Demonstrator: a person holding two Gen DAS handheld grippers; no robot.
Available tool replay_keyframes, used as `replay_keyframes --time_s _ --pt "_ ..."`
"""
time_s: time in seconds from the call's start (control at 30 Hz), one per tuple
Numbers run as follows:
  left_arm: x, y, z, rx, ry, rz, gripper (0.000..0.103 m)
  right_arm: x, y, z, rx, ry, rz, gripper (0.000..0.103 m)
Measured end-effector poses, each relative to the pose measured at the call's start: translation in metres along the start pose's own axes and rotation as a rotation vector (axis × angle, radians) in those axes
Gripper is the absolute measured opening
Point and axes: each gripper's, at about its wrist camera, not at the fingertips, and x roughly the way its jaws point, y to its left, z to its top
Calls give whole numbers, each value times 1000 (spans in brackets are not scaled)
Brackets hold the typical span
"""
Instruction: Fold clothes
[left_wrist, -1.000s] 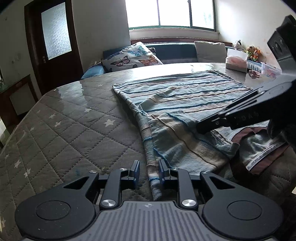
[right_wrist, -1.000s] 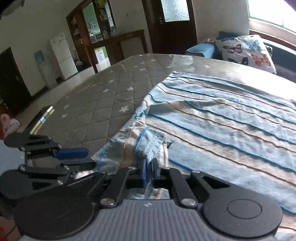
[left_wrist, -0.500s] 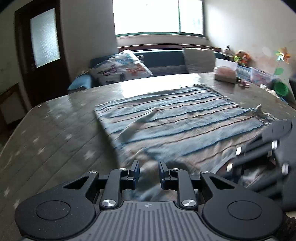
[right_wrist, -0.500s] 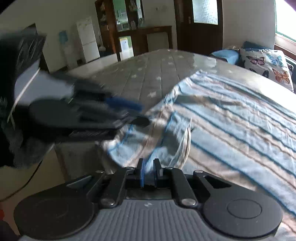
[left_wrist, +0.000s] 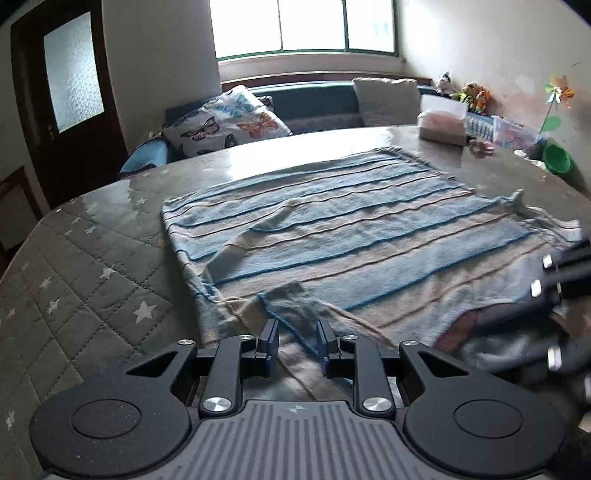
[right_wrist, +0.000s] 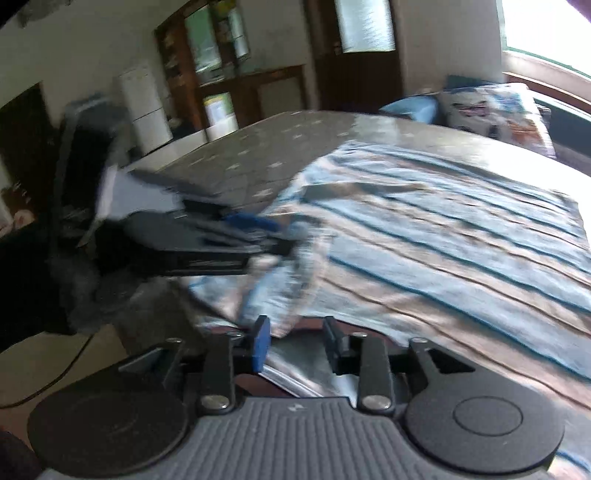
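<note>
Left wrist view: left gripper (left_wrist: 295, 341) fingers parted, nothing pinched, just over the near edge of the striped garment (left_wrist: 351, 236) lying flat on the star-quilted mattress (left_wrist: 92, 295). Right wrist view, blurred: right gripper (right_wrist: 297, 341) spread wide, apparently empty, above the garment's hem.

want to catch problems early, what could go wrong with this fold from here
Both jaws stand open, the left gripper and right gripper, at the near edge of the striped garment, so the loose edge may slump. A raised crease near the garment's left side could get locked in by the next fold. The right wrist view is motion-blurred, so a hasty regrasp might catch only one layer.
</note>
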Motion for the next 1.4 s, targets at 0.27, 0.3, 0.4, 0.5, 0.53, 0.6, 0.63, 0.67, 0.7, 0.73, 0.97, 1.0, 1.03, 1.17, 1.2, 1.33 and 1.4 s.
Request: replay_keyframes --time_s 0.27,0.3,0.4,0.5,0.53,0.6,0.63,0.67,0.7,0.73,0.97,1.0,1.03,1.17,1.2,1.33,1.4 --pt "-10 -29 -20 26 -11 10 24 -57 -69 -33 192 -74 -255 40" --pt "-10 -30 -20 25 -12 16 24 -63 -79 -38 221 -80 -294 40" --pt "-16 -30 -13 9 -26 20 31 -81 -113 -56 324 -105 -407 41" --pt "-22 -32 -4 5 -55 37 49 -98 -142 -71 410 -129 -510 43" --pt "-23 -33 -1 0 -58 38 50 -103 -149 -76 433 -137 -540 43" --pt "-23 -35 4 -10 -65 39 51 -112 -163 -86 480 -154 -592 43" --pt "-23 -37 6 -13 -66 39 52 -117 -170 -91 508 -164 -608 43" --pt "-23 -38 7 -15 -66 37 54 -122 -176 -96 532 -172 -622 43" --pt "-22 -40 9 -17 -65 34 56 -125 -180 -100 550 -175 -633 44" --pt "-22 -42 10 -16 -65 33 56 -125 -184 -102 565 -177 -641 44" --pt "-18 -54 14 -8 -57 37 68 -121 -195 -110 613 -209 -598 22" --pt "-18 -55 14 -9 -57 38 69 -122 -194 -109 616 -217 -589 9" --pt "-18 -55 14 -9 -57 40 69 -123 -193 -108 614 -226 -581 7" --pt "-19 -53 13 -12 -60 40 69 -132 -177 -96 562 -274 -541 4" --pt "-19 -53 13 -12 -61 40 69 -134 -171 -90 542 -287 -523 4" --pt "-20 -51 12 -24 -63 40 71 -134 -143 -65 449 -325 -434 4" --pt "-21 -50 11 -28 -65 39 71 -129 -130 -54 405 -331 -389 4"
